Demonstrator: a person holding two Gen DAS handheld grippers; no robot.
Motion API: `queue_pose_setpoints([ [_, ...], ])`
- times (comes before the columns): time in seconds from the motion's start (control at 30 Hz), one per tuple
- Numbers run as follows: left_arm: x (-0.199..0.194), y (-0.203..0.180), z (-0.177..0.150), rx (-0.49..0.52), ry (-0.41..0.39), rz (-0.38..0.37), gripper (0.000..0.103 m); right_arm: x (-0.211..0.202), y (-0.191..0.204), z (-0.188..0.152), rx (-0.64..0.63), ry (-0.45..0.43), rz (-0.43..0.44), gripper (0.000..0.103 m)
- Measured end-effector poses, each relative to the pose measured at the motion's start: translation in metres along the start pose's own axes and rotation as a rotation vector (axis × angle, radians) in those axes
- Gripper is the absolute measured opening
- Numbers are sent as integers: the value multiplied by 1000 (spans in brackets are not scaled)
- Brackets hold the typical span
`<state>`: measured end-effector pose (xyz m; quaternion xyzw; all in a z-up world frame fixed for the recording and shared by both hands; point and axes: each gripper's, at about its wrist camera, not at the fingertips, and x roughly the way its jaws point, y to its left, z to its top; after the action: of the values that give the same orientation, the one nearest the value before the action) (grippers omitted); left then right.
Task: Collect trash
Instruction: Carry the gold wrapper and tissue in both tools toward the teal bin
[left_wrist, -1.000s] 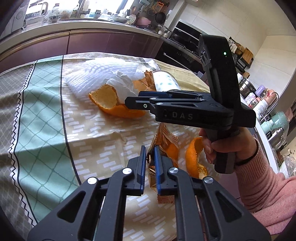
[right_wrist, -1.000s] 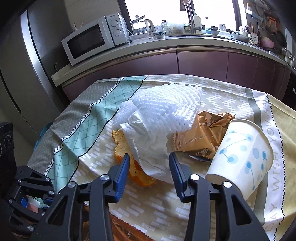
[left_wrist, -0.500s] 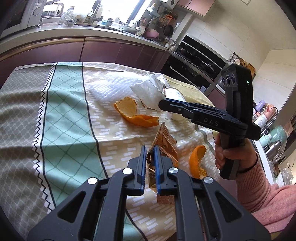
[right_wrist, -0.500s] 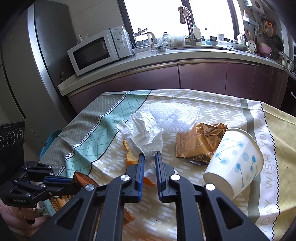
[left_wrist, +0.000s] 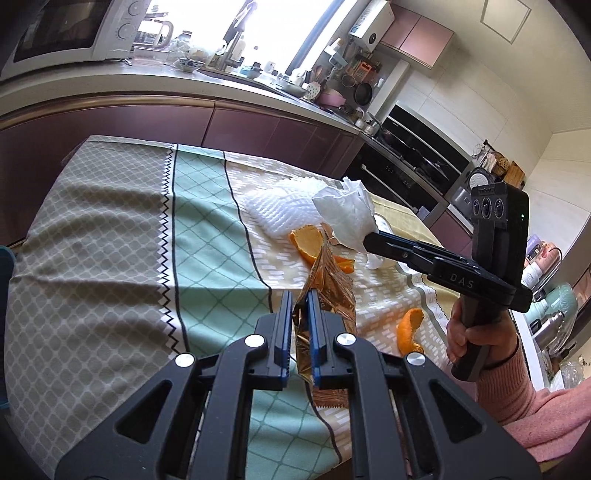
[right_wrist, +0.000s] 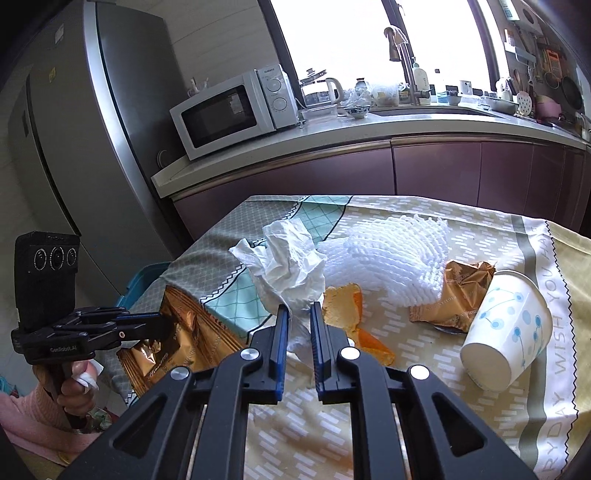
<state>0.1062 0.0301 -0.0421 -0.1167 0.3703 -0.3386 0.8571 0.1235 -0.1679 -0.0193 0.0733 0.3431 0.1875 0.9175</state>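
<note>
You are at the carry-off step: left gripper (left_wrist: 297, 321) clamped on the gold snack wrapper (left_wrist: 328, 295), right gripper (right_wrist: 297, 325) clamped on the crumpled tissue (right_wrist: 286, 269), both lifted off the tablecloth (right_wrist: 369, 424); next, likely drop both in the bin.

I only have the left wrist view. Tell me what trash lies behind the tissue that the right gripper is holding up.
Observer: A paper cup with blue dots lies on its side there, on the tablecloth.
Operator: List anything beside it.
Observer: A second gold wrapper touches the cup, partly tucked under the white foam net.
Operator: Confirm the right grip from its own camera.
Observer: The right gripper has the lower tail of the tissue pinched between its blue pads.
</note>
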Motion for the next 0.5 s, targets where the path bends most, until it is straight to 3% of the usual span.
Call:
queue_pose_setpoints([
  [0.5,-47,28,-2,-44,-75,53,9,15,36,3,-33,8,71,11],
])
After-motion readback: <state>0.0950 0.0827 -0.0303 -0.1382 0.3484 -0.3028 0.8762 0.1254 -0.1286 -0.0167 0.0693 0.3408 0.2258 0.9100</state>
